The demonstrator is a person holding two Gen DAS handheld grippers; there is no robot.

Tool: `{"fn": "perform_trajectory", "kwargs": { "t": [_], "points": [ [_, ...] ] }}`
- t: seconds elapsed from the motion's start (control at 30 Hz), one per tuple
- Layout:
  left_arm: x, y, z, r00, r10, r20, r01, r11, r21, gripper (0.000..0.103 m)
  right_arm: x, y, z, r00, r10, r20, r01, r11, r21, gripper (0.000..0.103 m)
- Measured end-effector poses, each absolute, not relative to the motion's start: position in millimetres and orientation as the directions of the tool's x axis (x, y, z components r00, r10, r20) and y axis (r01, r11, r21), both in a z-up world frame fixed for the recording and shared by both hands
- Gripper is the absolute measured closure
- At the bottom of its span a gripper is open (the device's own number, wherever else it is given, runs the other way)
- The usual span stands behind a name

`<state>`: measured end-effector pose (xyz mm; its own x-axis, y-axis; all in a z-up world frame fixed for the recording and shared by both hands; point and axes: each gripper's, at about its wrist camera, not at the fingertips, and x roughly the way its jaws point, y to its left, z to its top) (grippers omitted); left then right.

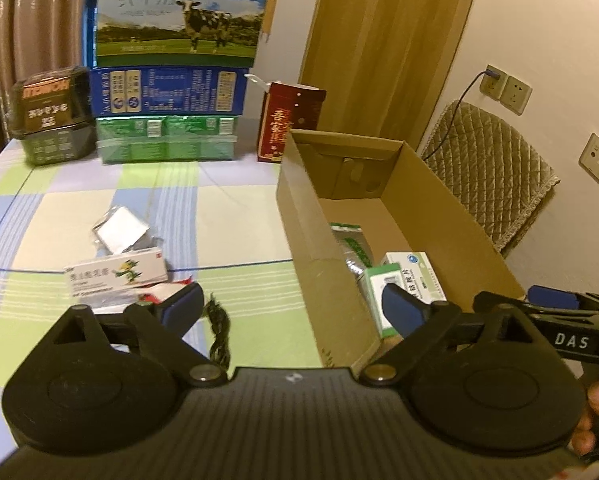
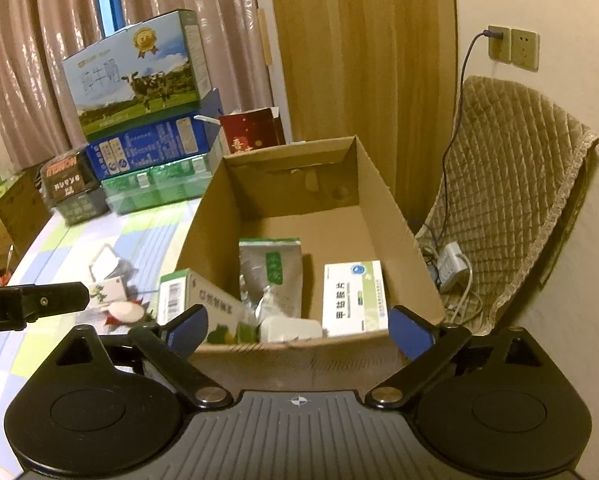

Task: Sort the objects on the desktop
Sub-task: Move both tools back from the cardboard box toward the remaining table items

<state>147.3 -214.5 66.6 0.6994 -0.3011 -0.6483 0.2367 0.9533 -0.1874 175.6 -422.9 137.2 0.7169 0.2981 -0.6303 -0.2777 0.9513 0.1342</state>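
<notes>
Your carton (image 2: 299, 216) is plain brown corrugated cardboard, matt and a little rough, and in it lie a crinkled silvery foil pouch (image 2: 270, 272) and smooth printed-card medicine boxes (image 2: 355, 298). You have a woven checked cloth (image 1: 219, 216) over the table, a glossy printed milk box (image 1: 179, 12), and a quilted fabric cover (image 2: 507, 184) on the chair. Your grippers (image 1: 291, 312) are matt black plastic with blue pads (image 1: 399, 312) and bright metal pivot pins (image 1: 203, 372).
</notes>
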Motion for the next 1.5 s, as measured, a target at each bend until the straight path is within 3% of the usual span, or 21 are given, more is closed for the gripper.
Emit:
{"fn": "perform_trajectory", "kwargs": {
  "t": [0.23,1.5],
  "points": [
    [126,-194,66,0.709,-0.271,-0.651,0.209,0.963,-0.173,0.001,156,-410,144,0.716,0.286,-0.637,-0.292,0.951,0.098,0.002],
    [64,-73,53,0.728,-0.112,-0.676,0.024,0.99,-0.138,0.001,100,-316,147,0.644,0.401,-0.652,-0.495,0.868,0.044,0.002]
  ]
}}
